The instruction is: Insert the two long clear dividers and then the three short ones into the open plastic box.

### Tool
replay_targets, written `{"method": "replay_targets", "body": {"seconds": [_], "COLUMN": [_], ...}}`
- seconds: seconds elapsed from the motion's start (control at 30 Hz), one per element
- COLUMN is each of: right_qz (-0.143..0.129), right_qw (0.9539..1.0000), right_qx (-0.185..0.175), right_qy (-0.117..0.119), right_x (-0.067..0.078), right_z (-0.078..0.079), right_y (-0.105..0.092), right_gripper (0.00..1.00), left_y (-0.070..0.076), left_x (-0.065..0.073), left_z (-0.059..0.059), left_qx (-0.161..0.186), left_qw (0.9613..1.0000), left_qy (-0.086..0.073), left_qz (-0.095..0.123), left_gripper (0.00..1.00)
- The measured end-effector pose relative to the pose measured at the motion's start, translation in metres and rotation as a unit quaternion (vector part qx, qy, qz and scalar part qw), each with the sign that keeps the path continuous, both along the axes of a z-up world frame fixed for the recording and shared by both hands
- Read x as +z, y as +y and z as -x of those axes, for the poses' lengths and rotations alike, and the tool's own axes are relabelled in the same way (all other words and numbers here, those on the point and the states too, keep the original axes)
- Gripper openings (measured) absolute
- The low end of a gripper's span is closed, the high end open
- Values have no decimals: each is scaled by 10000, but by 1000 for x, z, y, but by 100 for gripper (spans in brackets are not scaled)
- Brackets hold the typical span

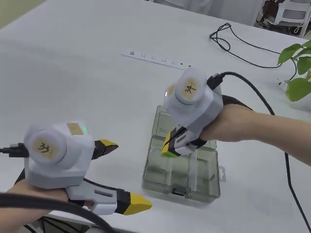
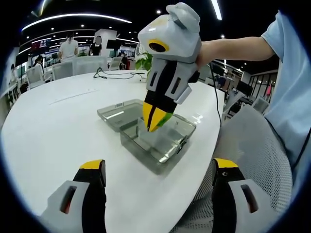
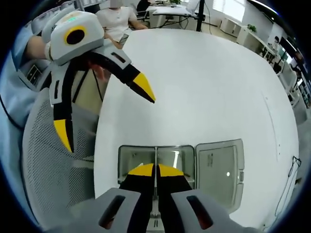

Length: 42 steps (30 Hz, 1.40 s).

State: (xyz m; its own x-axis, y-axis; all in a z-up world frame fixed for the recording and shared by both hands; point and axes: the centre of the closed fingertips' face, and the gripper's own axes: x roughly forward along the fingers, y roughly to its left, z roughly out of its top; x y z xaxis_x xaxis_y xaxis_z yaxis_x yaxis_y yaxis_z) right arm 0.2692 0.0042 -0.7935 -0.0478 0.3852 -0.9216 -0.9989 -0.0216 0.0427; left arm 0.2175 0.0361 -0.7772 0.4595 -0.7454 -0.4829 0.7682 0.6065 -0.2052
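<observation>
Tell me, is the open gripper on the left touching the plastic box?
Apart. The left gripper view shows bare table between the left gripper's open jaws and the plastic box ahead of them.

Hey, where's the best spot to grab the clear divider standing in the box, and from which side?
Take the divider by its top edge, coming down from above. It stands upright and thin in the box, walls around it, so only the top is free; fingers go on its two flat faces. The right gripper looks shut on it that way.
</observation>
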Motion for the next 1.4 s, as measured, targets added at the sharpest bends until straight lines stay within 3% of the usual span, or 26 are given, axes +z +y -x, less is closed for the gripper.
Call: {"method": "replay_targets", "body": {"seconds": [0.4, 0.93, 1.0, 1.07, 1.13, 1.23, 1.4], "right_qz": [236, 171, -228, -478, -765, -1240, -1366], "right_qw": [9997, 9997, 9990, 9977, 9953, 9894, 9862], "right_qx": [-78, -193, -363, -476, -574, -711, -865], "right_qy": [14, 13, -126, -47, -154, -271, -345], "right_x": [-21, -20, -13, -2, 9, 23, 24], "right_z": [-1, -2, -7, -3, -3, -1, 5], "right_y": [0, -2, 5, 2, 1, -7, -33], "right_gripper": [2, 5, 22, 27, 35, 60, 92], "left_y": [0, -6, -5, -5, -6, -4, -2], "left_x": [0, 5, 7, 10, 11, 11, 13], "left_z": [0, -2, -2, -2, -2, -2, -4], "left_qx": [-5, -95, -105, -103, -96, -66, -20], "left_qw": [10000, 9999, 9999, 9999, 9999, 10000, 10000], "left_qy": [12, -42, -64, -83, -68, -53, -42], "left_qz": [5, -16, -43, -42, -2, -19, 1], "left_gripper": [92, 91, 91, 91, 91, 91, 91]}}
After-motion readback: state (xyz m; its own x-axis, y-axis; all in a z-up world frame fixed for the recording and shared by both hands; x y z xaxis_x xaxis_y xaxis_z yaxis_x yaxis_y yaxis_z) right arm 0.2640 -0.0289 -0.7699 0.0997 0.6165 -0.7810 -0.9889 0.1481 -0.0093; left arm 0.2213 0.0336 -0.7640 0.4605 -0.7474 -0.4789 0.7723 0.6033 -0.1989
